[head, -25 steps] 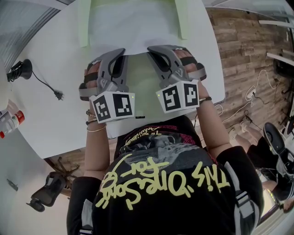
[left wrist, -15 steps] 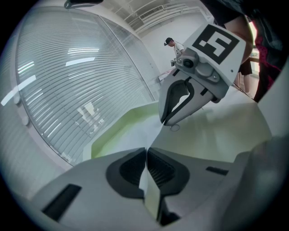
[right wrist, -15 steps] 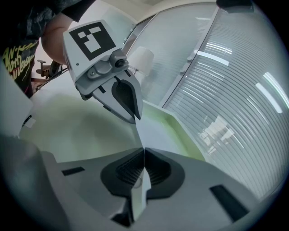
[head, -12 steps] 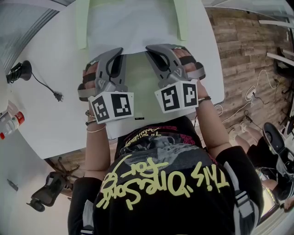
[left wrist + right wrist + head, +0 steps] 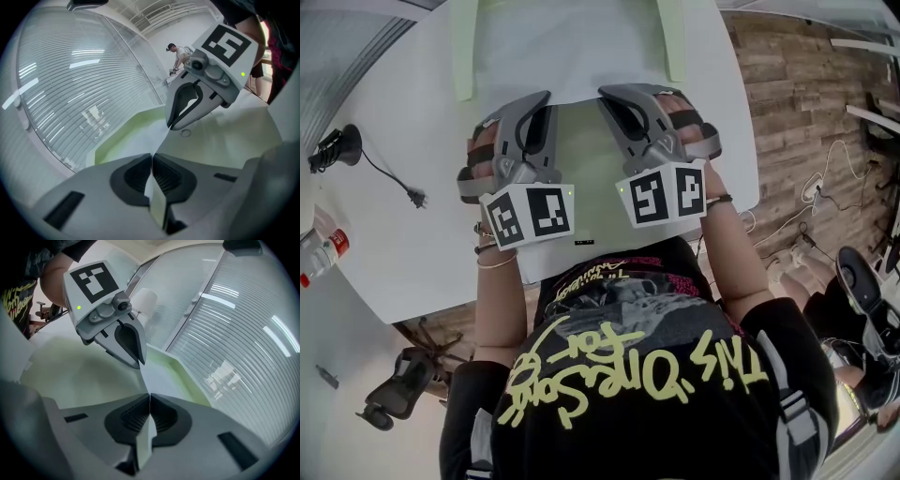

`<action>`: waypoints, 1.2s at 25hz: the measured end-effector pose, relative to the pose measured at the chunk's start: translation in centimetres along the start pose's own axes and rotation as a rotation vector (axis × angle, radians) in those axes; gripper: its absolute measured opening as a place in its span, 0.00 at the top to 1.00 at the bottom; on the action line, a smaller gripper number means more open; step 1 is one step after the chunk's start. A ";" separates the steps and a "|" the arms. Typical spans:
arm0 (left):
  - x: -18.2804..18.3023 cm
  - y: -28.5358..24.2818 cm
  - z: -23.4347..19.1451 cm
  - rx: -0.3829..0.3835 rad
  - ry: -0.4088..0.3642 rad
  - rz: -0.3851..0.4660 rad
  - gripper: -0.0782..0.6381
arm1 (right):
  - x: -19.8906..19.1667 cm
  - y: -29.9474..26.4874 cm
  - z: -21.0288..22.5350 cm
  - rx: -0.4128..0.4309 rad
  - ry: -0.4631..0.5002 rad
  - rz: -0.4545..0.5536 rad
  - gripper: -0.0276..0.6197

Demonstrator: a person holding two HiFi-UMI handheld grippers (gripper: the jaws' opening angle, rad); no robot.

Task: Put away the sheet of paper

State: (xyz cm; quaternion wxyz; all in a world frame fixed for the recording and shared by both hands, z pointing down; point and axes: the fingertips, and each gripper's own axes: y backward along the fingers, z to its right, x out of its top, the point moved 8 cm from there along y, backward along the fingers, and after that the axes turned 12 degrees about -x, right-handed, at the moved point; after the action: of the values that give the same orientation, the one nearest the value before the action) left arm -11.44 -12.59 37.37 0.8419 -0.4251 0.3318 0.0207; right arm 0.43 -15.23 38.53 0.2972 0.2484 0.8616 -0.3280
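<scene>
White sheet of paper [image 5: 570, 47] is pinched at its near edge by L tongs [image 5: 152, 161] & R tongs [image 5: 149, 401], both clamped shut on it. It is held over a pale green tray [image 5: 465, 56] on the desk [image 5: 403, 234]. Approx. halfway, it is judged: lowering & release are left.

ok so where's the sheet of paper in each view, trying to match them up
head view: sheet of paper at top centre, its near edge at the tips of the left gripper and right gripper.
left gripper view: sheet of paper at centre, its edge pinched in this gripper's shut jaws.
right gripper view: sheet of paper at centre, its edge pinched the same way.
shared landmark: the pale green tray, whose rim runs beside the sheet.
</scene>
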 end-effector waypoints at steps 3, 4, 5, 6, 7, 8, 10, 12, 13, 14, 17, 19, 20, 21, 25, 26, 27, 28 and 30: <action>0.0 -0.1 -0.3 0.001 0.002 0.001 0.88 | 0.1 -0.2 0.1 -0.007 -0.005 -0.001 0.95; -0.1 -0.1 -0.4 0.002 0.003 0.001 0.87 | 0.1 -0.2 0.2 -0.009 -0.005 -0.001 0.95; -0.1 -0.1 -0.5 0.004 0.005 0.002 0.87 | 0.2 -0.3 0.2 -0.011 -0.005 -0.001 0.95; -0.1 -0.1 -0.5 0.005 0.006 0.001 0.87 | 0.2 -0.4 0.2 -0.013 -0.005 -0.001 0.95; -0.2 -0.1 -0.6 0.006 0.006 0.001 0.87 | 0.3 -0.4 0.1 -0.016 -0.004 -0.001 0.95; -0.2 -0.1 -0.6 0.007 0.006 0.001 0.88 | 0.3 -0.5 0.1 -0.019 -0.004 -0.002 0.95; -0.3 -0.2 -0.7 0.008 0.005 0.000 0.87 | 0.4 -0.6 0.1 -0.025 -0.005 -0.003 0.95; -0.3 -0.2 -0.8 0.010 0.006 0.001 0.87 | 0.4 -0.7 0.1 -0.032 -0.004 -0.006 0.95; -0.3 -0.3 -0.8 0.011 0.007 0.001 0.88 | 0.4 -0.7 0.1 -0.036 -0.004 -0.007 0.95; -0.3 -0.3 -0.8 0.012 0.008 0.002 0.87 | 0.4 -0.7 0.1 -0.040 -0.004 -0.008 0.95; -0.3 -0.4 -1.0 0.016 0.007 0.001 0.88 | 0.4 -0.8 0.1 -0.049 -0.005 -0.010 0.95; -0.3 -0.4 -1.2 0.019 0.005 0.001 0.87 | 0.5 -0.9 0.2 -0.057 -0.004 -0.012 0.95; -0.3 -0.5 -1.2 0.020 0.004 0.000 0.88 | 0.5 -1.0 0.3 -0.061 -0.005 -0.012 0.95; -0.3 -0.5 -1.3 0.021 0.003 -0.001 0.87 | 0.5 -1.0 0.3 -0.063 -0.005 -0.013 0.95; -0.3 -0.6 -1.5 0.023 0.001 -0.003 0.88 | 0.6 -1.2 0.4 -0.066 -0.001 -0.017 0.95; -0.3 -0.6 -1.6 0.024 -0.001 -0.005 0.88 | 0.6 -1.2 0.4 -0.066 0.001 -0.018 0.95; -0.3 -0.6 -1.6 0.025 -0.002 -0.006 0.87 | 0.6 -1.3 0.4 -0.066 0.002 -0.019 0.95; -0.2 -0.7 -1.7 0.027 -0.002 -0.006 0.88 | 0.6 -1.3 0.5 -0.067 0.002 -0.019 0.95; -0.2 -0.7 -1.8 0.030 -0.004 -0.009 0.88 | 0.6 -1.3 0.6 -0.069 0.002 -0.020 0.95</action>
State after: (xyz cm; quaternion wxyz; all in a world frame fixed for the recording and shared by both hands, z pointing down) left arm -12.31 -14.28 37.21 0.8489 -0.4139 0.3285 0.0129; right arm -0.66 -16.36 38.32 0.3013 0.2297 0.8753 -0.3006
